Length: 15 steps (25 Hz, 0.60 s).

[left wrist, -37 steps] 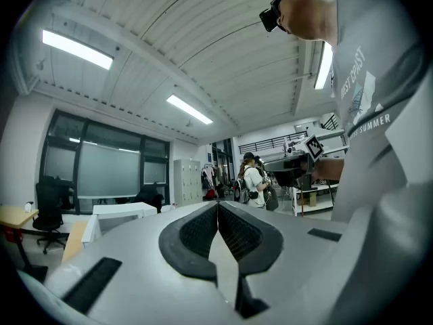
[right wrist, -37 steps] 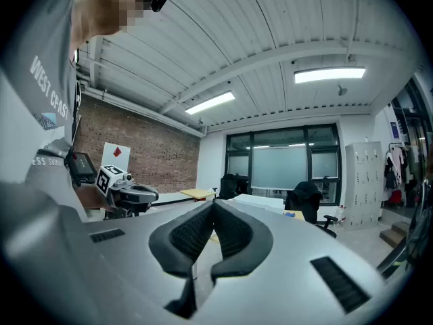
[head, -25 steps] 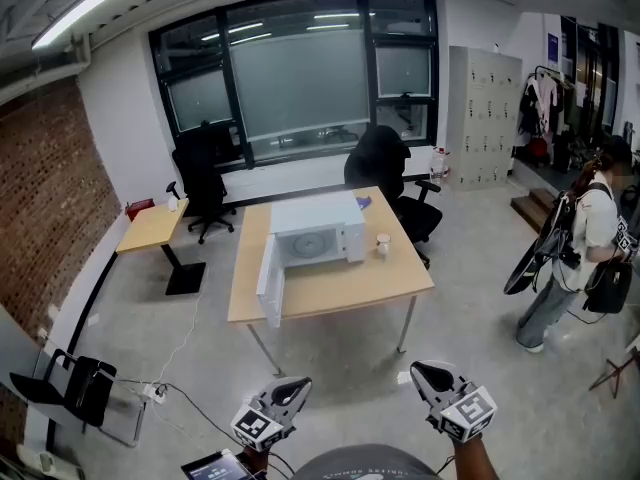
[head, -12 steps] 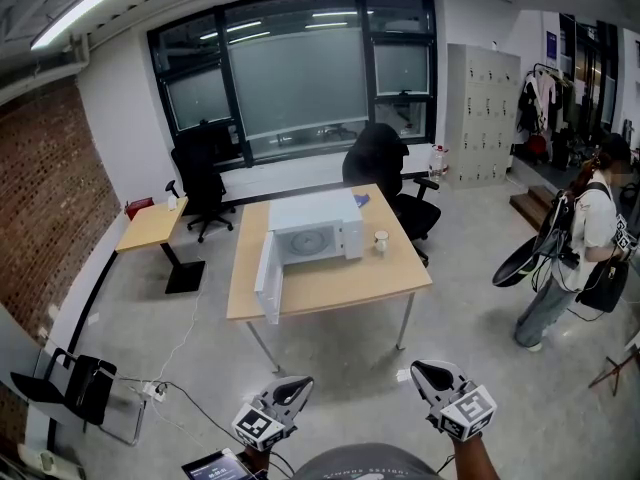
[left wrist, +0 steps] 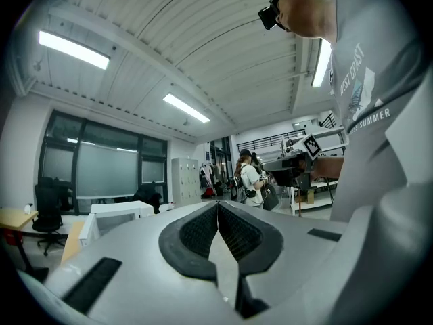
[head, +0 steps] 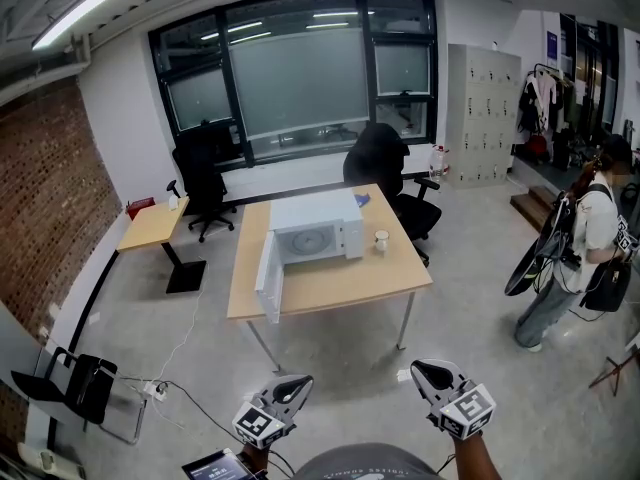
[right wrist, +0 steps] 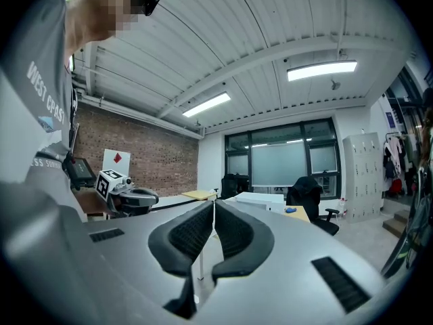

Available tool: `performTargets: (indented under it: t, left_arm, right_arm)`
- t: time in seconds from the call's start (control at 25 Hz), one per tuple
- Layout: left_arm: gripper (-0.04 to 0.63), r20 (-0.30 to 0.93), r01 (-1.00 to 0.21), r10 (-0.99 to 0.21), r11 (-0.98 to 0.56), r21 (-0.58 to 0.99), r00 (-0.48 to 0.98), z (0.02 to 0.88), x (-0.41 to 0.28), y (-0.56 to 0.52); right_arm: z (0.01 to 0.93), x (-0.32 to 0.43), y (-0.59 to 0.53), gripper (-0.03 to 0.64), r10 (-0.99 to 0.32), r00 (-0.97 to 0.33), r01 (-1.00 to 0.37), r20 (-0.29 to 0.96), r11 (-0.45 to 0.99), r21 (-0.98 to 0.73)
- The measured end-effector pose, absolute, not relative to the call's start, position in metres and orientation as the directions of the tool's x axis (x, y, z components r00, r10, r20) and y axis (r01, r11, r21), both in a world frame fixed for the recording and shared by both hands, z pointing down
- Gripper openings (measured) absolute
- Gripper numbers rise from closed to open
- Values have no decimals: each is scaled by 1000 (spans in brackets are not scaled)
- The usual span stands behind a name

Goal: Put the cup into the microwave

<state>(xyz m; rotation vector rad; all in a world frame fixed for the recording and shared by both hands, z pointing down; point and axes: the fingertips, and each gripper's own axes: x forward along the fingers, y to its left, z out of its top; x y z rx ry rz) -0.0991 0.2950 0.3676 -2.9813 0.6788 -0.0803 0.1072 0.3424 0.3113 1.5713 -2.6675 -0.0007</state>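
- Office room, wooden surface (head: 330, 288) well ahead of me across the floor.
- Cup (head: 381, 240) stands upright just right of the microwave (head: 315, 230), door open.
- Left tongs (head: 292, 388) and right tongs (head: 428, 373): all 2 pinched together, empty. I reckon the right is nearer the cup.

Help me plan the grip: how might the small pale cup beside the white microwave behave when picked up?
The small pale cup stands upright and narrow, so a sideways nudge may tip it. Small beside the white microwave, it is probably light. Its material is unclear.
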Motion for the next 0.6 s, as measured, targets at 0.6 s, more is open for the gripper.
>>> performTargets:
  t: [0.6]
  left_arm:
    - [20,8,-439,-459,-855,-277,888,330,-65,236]
  right_arm:
    - [284,151,285,20,-849,-529,-810,0,505,297]
